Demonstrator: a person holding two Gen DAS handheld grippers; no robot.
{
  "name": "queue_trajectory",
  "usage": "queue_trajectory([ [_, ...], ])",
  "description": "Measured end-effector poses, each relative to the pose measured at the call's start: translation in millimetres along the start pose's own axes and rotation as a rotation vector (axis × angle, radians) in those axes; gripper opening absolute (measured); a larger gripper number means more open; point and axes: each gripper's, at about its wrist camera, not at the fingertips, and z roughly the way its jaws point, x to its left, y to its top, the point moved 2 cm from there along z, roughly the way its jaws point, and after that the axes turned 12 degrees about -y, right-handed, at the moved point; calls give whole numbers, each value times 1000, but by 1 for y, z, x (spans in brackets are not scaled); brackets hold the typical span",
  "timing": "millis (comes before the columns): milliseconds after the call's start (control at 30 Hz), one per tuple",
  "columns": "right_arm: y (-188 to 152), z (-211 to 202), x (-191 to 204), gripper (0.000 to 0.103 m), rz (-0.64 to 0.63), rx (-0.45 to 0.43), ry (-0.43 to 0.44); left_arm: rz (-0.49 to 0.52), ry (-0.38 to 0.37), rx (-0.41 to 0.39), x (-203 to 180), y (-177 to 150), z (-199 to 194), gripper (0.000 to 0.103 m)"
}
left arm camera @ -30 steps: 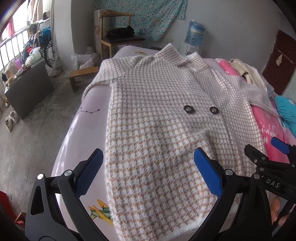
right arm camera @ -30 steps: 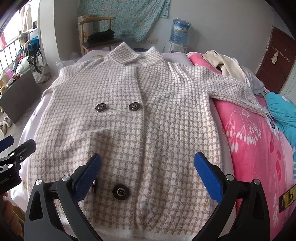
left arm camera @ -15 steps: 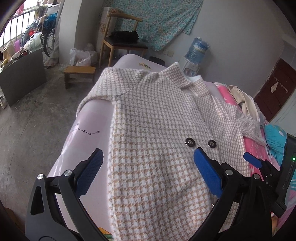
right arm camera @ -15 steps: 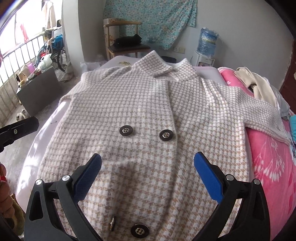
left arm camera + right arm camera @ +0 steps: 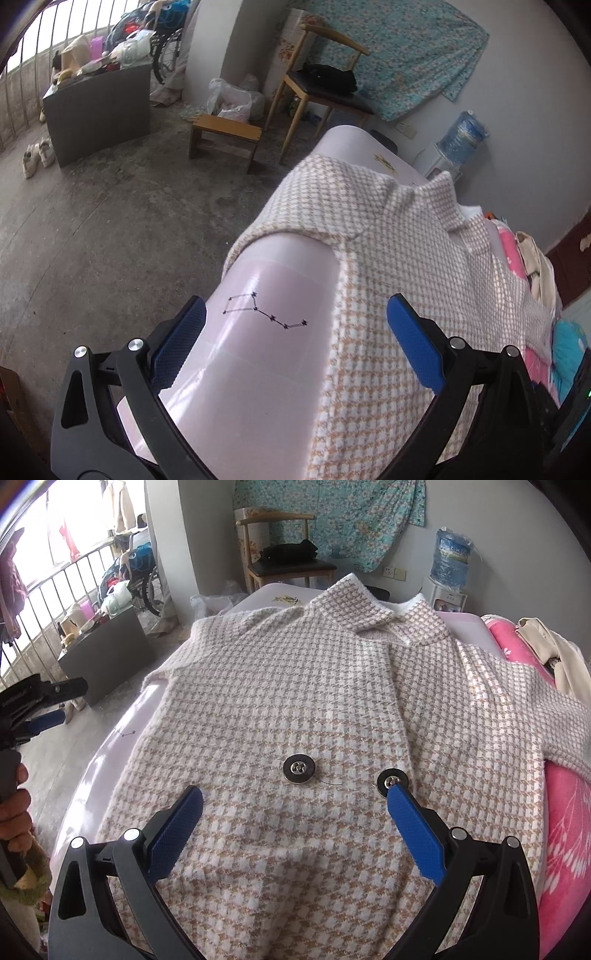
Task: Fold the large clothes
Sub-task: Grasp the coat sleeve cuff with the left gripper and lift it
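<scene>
the houndstooth coat (image 5: 332,709) lies spread front-up on the pale pink bed cover (image 5: 266,354), collar (image 5: 373,613) toward the far wall, its two dark metal buttons (image 5: 299,770) side by side near the middle of the front. one sleeve runs off to the right across a bright pink floral blanket (image 5: 565,834); the other sleeve (image 5: 295,206) drapes over the bed's left edge.

the right gripper (image 5: 295,805) hangs directly above the coat's front panel, jaws spread wide with nothing between them; its right blue pad (image 5: 413,830) overlaps the right-hand button in the view, though whether it touches the cloth cannot be told. the left gripper (image 5: 295,321) is out at the coat's left side seam, also wide open and empty: its left pad (image 5: 177,343) sits over bare bed cover by a small printed constellation mark (image 5: 264,312), its right pad over the fabric. in the right wrist view the left gripper shows at the far left edge, off the coat.

beyond the bed stand a wooden chair (image 5: 284,561) with a dark bundle on its seat, a low wooden stool (image 5: 225,138), a water dispenser bottle (image 5: 452,559) and a teal floral cloth (image 5: 406,55) hung on the wall.
</scene>
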Motion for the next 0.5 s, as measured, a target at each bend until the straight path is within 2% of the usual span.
queue_trajectory([
  [100,2,6,1,98,1,13,20,-176,-67,22,38,20,14,95],
  [233,4,16,3,98,-16,31,29,-467,-241,85,95,35,47,95],
  [367,5,27,3,98,-32,55,21,-737,-354,148,143,27,96,95],
  [500,7,34,6,98,-52,76,0,-905,-413,213,173,10,143,95],
])
